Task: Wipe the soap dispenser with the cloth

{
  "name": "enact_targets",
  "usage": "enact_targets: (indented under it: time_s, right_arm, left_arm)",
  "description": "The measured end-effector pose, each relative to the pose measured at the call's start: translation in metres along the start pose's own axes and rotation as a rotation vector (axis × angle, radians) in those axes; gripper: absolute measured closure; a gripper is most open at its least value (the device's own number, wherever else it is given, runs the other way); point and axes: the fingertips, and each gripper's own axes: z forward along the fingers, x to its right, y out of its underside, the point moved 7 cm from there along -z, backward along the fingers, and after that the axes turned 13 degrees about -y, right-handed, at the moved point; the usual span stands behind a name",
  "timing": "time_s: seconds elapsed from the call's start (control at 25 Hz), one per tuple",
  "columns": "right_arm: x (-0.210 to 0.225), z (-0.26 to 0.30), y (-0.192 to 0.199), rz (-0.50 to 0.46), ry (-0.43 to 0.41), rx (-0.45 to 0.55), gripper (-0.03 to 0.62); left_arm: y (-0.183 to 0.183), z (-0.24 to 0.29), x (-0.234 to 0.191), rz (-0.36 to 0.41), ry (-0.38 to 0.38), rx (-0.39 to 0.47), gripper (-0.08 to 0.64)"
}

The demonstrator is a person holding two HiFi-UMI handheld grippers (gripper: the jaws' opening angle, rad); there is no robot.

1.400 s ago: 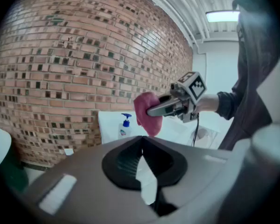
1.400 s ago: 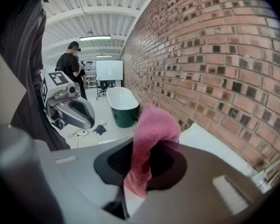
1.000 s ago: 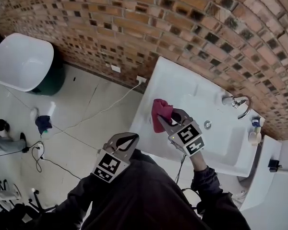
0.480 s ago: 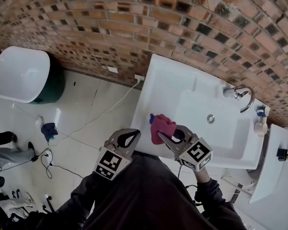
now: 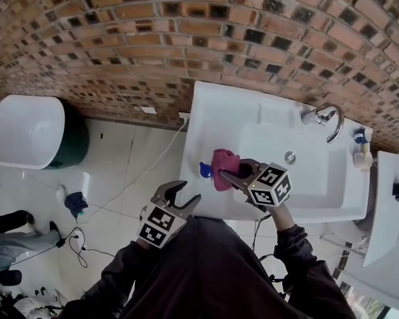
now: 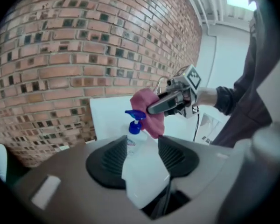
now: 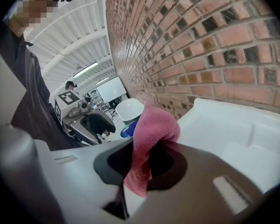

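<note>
Soap dispenser [image 5: 205, 171] with the blue pump is standing on the front left corner of the white sink [image 5: 226, 111], right at the edge of the surface. You can see through the bottle, but tbh the left gripper view is too soft to tell how much soap is in it. The right gripper [image 5: 225, 176] has its fingers clamped on a bunched-up pink cloth [image 5: 223, 165], and the cloth is hard up against the pump's right side; can't say for sure that it's actually touching. The left gripper [image 5: 183, 197] is just in front of the sink's edge, aimed at the dispenser. Its fingers are opening up with nothing gripped; the bottle only shows through the gap, a bit beyond the tips. The basin has its drain [image 5: 290, 157] in the middle and a chrome tap [image 5: 326, 121] at the back. A small bottle with a blue cap [image 5: 361, 146] sits at the far right corner. Off on the floor to the left is a white tub [image 5: 26, 130] on a dark green base.
</note>
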Motion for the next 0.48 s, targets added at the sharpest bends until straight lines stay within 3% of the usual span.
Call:
enact_targets:
  time_s: [0.24, 0.48]
  right_arm:
    - [0.023, 0.028, 0.033, 0.108, -0.085, -0.174, 0.534]
    - [0.046, 0.059, 0.072, 0.161, -0.088, -0.317, 0.534]
  left_arm:
    - [0.004, 0.027, 0.004, -0.019, 0.025, -0.076, 0.295]
    - [0.003, 0.066, 0.01, 0.001, 0.022, -0.132, 0.276]
